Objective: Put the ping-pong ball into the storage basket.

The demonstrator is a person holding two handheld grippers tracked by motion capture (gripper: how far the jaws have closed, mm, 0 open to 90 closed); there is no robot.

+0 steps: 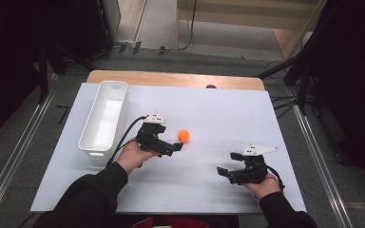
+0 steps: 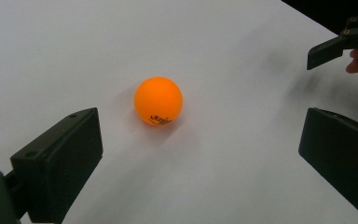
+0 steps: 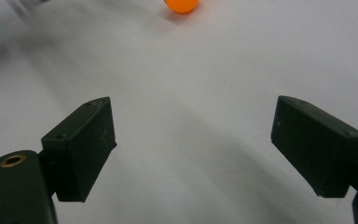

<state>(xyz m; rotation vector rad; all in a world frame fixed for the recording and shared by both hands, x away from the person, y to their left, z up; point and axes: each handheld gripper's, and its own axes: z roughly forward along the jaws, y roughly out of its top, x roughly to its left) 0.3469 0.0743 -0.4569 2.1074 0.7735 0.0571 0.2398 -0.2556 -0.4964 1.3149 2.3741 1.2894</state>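
Closing on the orange ball (image 2: 158, 101) is the step in hand, and it will go best if the left gripper (image 1: 175, 145) moves forward a little more before squeezing. In the left gripper view its two black jaws stand wide apart, with the ball lying on the white table (image 1: 209, 114) ahead of them and somewhat nearer the left jaw, not yet between the pads. A round, light ball will likely roll off at the first uneven touch, so I would centre it between the jaws, keep the pads low to the table, and close slowly so both sides meet it together at its widest part.

Nearest the person's edge, the right gripper (image 1: 228, 164) rests toward the right side of the table, its jaws also spread and holding nothing; in its own view the ball sits well ahead at the top. It could stay clear.

Farther off, the ball lies near the middle of the table. Beyond it, along the left edge, stands the white bin (image 1: 91, 142), seemingly empty, a likely place for the ball.
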